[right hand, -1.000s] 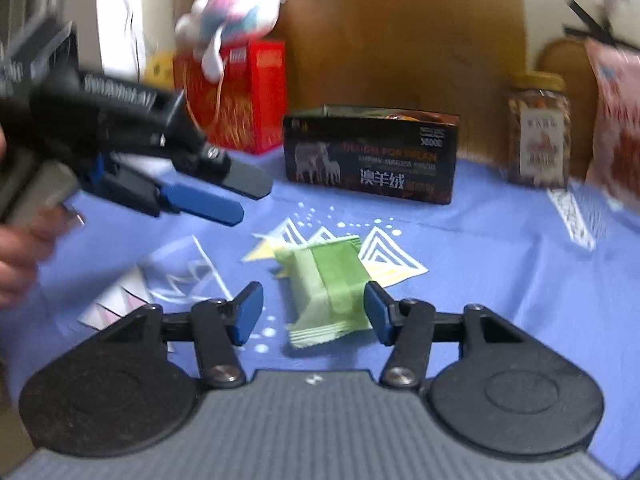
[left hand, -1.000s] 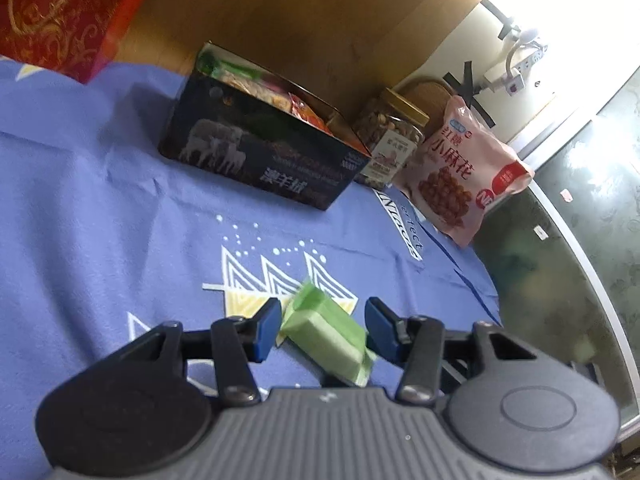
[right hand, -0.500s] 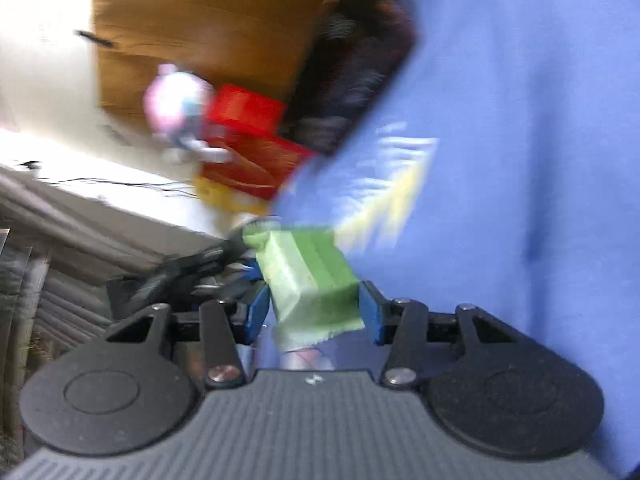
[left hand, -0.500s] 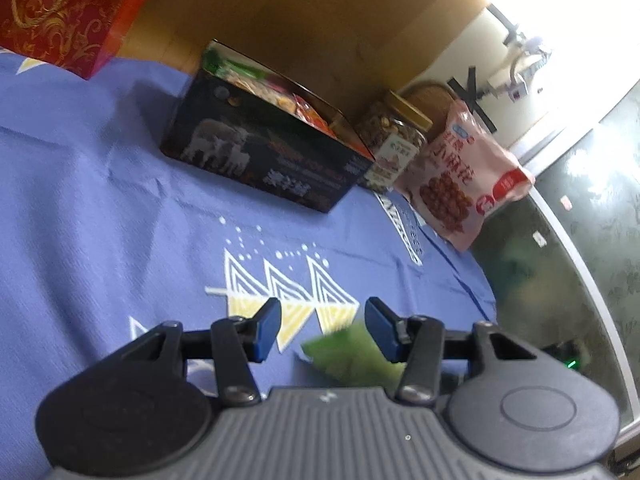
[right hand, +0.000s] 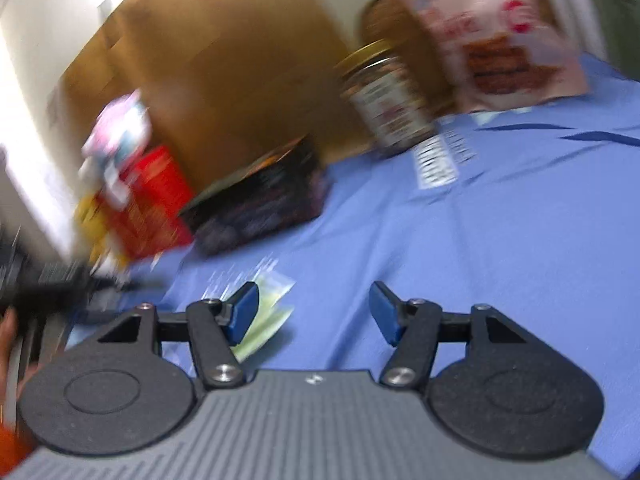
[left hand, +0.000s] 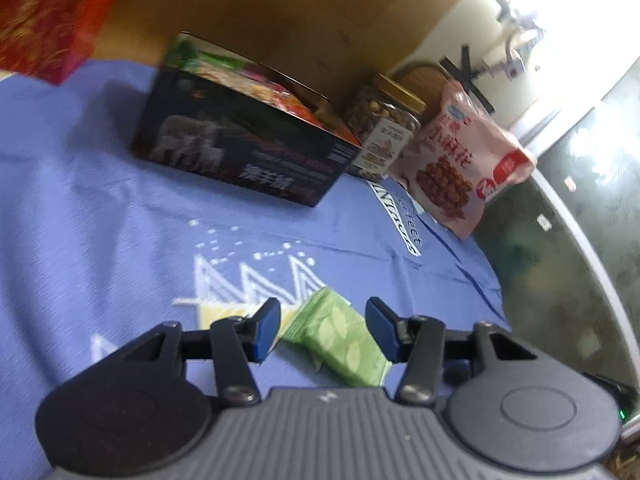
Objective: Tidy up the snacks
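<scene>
Framed between the parted pads of the left hand-held gripper (left hand: 320, 330), jaws just widened and untouching: green snack packet (left hand: 340, 338) flat on the blue-clothed worktop (left hand: 100, 208), long axis slanting across the gap. Right hand-held gripper (right hand: 314, 312) released, packet off its left pad. Beyond, snack box (left hand: 240, 152).

Left wrist view: low over blue cloth (left hand: 100, 208), facing dark box (left hand: 240, 152) from close. Right wrist view: tilted, blurred, farther from dark box (right hand: 260, 204). Shared: box, jar (left hand: 384, 136), pink bag (left hand: 460, 160).
</scene>
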`<state>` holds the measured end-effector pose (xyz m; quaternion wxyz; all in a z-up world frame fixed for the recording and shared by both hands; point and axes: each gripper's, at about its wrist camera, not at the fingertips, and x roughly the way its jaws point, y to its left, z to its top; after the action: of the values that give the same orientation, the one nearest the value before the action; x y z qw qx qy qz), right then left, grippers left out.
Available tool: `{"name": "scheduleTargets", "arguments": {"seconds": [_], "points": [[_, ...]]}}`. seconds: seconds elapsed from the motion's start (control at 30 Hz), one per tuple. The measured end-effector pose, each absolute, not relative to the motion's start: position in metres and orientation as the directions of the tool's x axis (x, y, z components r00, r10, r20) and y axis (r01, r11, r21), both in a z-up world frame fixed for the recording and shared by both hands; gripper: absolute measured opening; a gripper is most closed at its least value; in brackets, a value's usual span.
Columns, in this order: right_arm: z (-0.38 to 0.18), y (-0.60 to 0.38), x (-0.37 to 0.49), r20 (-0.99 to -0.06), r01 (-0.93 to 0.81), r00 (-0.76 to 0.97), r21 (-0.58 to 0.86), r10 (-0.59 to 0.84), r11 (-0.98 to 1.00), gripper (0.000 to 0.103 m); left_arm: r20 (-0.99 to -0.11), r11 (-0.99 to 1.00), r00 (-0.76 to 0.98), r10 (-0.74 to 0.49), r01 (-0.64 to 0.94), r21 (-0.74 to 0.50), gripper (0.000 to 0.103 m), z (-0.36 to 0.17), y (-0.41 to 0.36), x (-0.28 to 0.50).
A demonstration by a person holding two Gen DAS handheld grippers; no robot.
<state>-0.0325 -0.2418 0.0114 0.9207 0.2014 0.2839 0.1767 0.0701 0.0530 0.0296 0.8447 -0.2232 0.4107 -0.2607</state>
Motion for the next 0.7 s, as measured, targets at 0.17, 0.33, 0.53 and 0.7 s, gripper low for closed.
{"name": "scheduleTargets", "arguments": {"seconds": [0.17,0.33,0.53,0.7], "points": [[0.009,-0.193,-0.033,-0.513,-0.354,0.723,0.3,0.462,0.886,0.063,-0.62,0.793,0.503,-0.603,0.296,-0.532,0.053,0.02,0.027,0.088],[-0.004,-0.169,-0.005,-0.567,-0.393,0.686,0.24,0.457,0.888,0.046,-0.639,0.775,0.439,-0.631,0.342,-0.531,0.033,0.002,0.012,0.085],[0.01,-0.16,0.015,-0.513,-0.433,0.705,0.236,0.49,0.87,0.038,-0.568,0.756,0.508,-0.648,0.342,-0.558,0.032,0.041,0.038,0.097],[0.053,-0.144,0.061,-0.409,-0.493,0.752,0.17,0.517,0.853,0.039,-0.509,0.811,0.645,-0.57,0.343,-0.474,0.033,0.089,0.054,0.136]]}}
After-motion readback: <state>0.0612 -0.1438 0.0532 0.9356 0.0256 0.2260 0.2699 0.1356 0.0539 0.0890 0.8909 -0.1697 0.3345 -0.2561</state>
